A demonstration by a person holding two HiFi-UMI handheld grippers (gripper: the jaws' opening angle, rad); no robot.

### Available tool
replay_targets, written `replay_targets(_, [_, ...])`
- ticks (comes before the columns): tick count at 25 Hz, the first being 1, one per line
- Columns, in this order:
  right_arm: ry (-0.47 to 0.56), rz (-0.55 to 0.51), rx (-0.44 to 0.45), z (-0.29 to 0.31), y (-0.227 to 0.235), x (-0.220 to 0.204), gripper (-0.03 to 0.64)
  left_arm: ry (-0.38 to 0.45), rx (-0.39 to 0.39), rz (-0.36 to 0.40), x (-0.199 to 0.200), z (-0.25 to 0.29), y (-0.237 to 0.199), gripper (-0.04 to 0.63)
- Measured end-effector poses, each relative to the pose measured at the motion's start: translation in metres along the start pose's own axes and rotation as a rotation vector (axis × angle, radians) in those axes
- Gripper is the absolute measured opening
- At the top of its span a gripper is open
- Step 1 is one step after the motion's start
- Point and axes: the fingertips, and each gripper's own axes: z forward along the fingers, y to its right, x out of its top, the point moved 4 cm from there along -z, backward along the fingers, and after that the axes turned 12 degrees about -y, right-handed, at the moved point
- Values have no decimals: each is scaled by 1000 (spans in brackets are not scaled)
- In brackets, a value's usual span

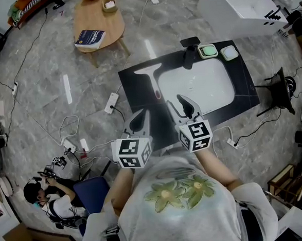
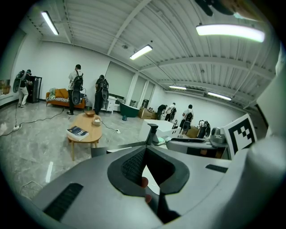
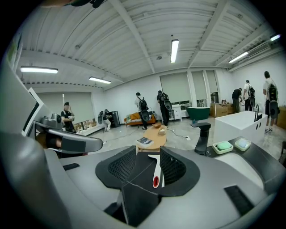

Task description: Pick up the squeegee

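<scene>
The white T-shaped squeegee (image 1: 151, 77) lies flat on the black counter (image 1: 134, 100), left of the white sink (image 1: 197, 86), its red-tipped handle toward me. My right gripper (image 1: 180, 104) hovers just short of the counter's near edge, open and empty. In the right gripper view the squeegee (image 3: 157, 169) shows in the gap between the pads, still some way ahead. My left gripper (image 1: 141, 116) sits beside it to the left, jaws apart with nothing in them. The squeegee's red tip (image 2: 143, 181) peeks through the left gripper's (image 2: 149, 163) gap.
A black faucet (image 1: 189, 53) and two soap dishes (image 1: 208, 50) stand at the sink's far edge. A round wooden table (image 1: 102, 18) with a book (image 1: 89, 39) is beyond the counter. Cables and a power strip (image 1: 111, 102) lie on the floor at left. A person sits at lower left (image 1: 42, 194).
</scene>
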Motion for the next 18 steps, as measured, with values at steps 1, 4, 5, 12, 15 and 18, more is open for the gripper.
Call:
replay_targets(1, [-2, 1, 0, 2, 0, 1, 143, -2, 0, -1, 0, 1, -2, 9])
replay_targets(4, [-5, 1, -2, 9, 0, 3, 144, -5, 1, -5, 1, 2, -6, 9])
replay_targets(5, [-5, 1, -4, 11, 0, 3, 144, -6, 1, -6, 1, 3, -7, 9])
replay_targets(12, [-21, 4, -12, 31, 3, 7, 150, -10, 2, -12, 5, 7, -17, 9])
replay_targets(15, [-25, 4, -12, 38, 2, 8, 155, -14, 3, -17, 5, 8, -22, 9])
replay_targets(18, [-27, 5, -12, 43, 2, 10, 156, -20, 3, -20, 5, 10, -25, 9])
